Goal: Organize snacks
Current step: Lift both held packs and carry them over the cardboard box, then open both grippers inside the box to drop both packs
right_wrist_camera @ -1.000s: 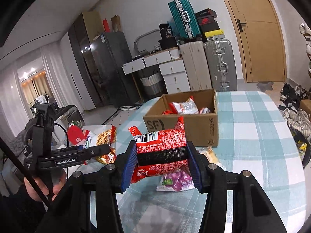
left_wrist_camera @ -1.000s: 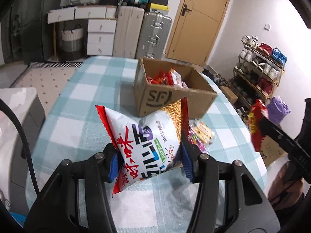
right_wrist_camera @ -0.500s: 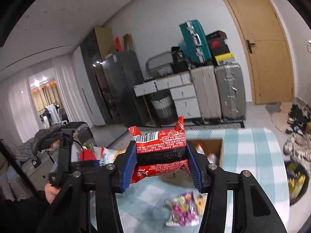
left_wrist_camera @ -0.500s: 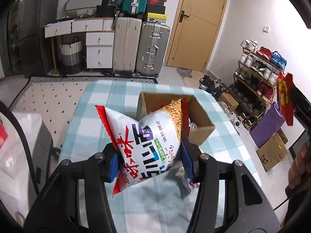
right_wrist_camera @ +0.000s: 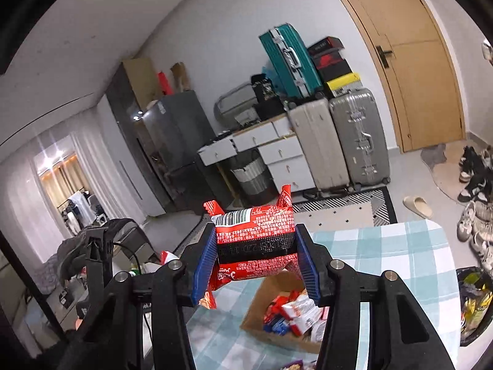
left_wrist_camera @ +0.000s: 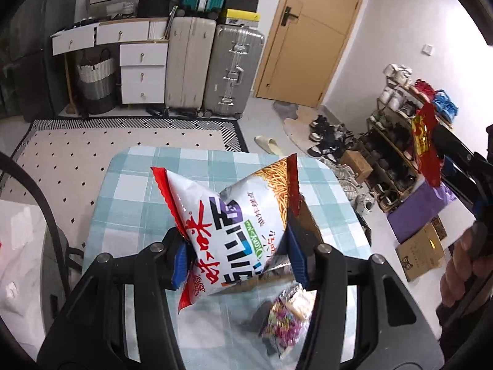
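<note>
White noodle-snack bag [left_wrist_camera: 234, 231] pinched in left gripper [left_wrist_camera: 238, 259], held up over the teal-checked counter [left_wrist_camera: 129, 203]. Red snack packet [right_wrist_camera: 255, 243] clamped in right gripper [right_wrist_camera: 255, 259], above cardboard box [right_wrist_camera: 268, 336] of snacks. Purple packet [left_wrist_camera: 285, 323] lying on the cloth. Beyond: suitcases [left_wrist_camera: 234, 71], wooden door [left_wrist_camera: 311, 37], shoe rack [left_wrist_camera: 397, 141].

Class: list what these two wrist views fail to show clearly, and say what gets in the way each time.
1. Left wrist view: cardboard box almost wholly hidden behind the white chip bag.
2. Left wrist view: loose purple packet is motion-blurred; print unreadable.
3. Right wrist view: cardboard box's near side is cut off by the right gripper and its red packet.
</note>
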`<state>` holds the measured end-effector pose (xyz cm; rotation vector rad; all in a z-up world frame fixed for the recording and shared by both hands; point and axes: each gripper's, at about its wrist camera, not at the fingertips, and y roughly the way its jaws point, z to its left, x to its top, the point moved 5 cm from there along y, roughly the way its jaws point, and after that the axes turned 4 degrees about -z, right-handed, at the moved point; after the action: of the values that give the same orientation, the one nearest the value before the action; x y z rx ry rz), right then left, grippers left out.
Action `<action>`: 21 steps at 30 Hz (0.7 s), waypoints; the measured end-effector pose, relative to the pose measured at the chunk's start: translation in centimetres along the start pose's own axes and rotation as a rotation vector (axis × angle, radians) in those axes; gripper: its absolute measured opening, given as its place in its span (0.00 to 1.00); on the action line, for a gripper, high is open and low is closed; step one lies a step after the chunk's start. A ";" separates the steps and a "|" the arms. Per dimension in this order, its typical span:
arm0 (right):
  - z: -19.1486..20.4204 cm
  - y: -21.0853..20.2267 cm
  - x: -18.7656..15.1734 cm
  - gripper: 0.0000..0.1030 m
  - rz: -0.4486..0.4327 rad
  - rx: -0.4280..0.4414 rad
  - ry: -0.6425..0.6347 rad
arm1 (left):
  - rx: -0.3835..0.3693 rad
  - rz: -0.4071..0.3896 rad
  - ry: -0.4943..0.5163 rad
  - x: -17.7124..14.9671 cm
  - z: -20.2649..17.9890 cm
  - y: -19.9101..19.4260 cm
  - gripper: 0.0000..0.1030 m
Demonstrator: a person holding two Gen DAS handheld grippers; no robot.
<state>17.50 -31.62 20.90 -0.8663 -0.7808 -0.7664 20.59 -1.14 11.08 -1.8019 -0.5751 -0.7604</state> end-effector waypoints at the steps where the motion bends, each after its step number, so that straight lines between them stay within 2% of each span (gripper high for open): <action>1: -0.5 1.0 0.1 0.49 0.012 -0.005 0.005 | -0.001 0.016 0.004 0.2 -0.2 1.3 0.48; 5: -2.4 4.9 -0.7 0.49 0.073 -0.018 0.030 | -0.021 0.100 -0.031 0.5 -0.6 7.0 0.48; 9: -5.2 8.5 -3.0 0.49 0.152 0.023 0.127 | -0.020 0.155 -0.077 -0.3 -1.1 10.9 0.48; 12: -6.9 10.3 -4.8 0.49 0.198 0.005 0.142 | 0.012 0.165 -0.026 -1.0 -1.9 12.6 0.48; 15: -8.0 11.6 -6.4 0.49 0.235 -0.004 0.139 | 0.011 0.182 -0.016 -1.7 -2.7 14.2 0.48; 21: -9.6 12.5 -8.6 0.49 0.262 -0.015 0.155 | 0.021 0.230 0.008 -3.4 -3.2 17.6 0.49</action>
<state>26.24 -32.31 5.22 -0.8907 -0.5124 -0.5991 29.80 -10.17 -1.78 -1.8077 -0.3607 -0.6023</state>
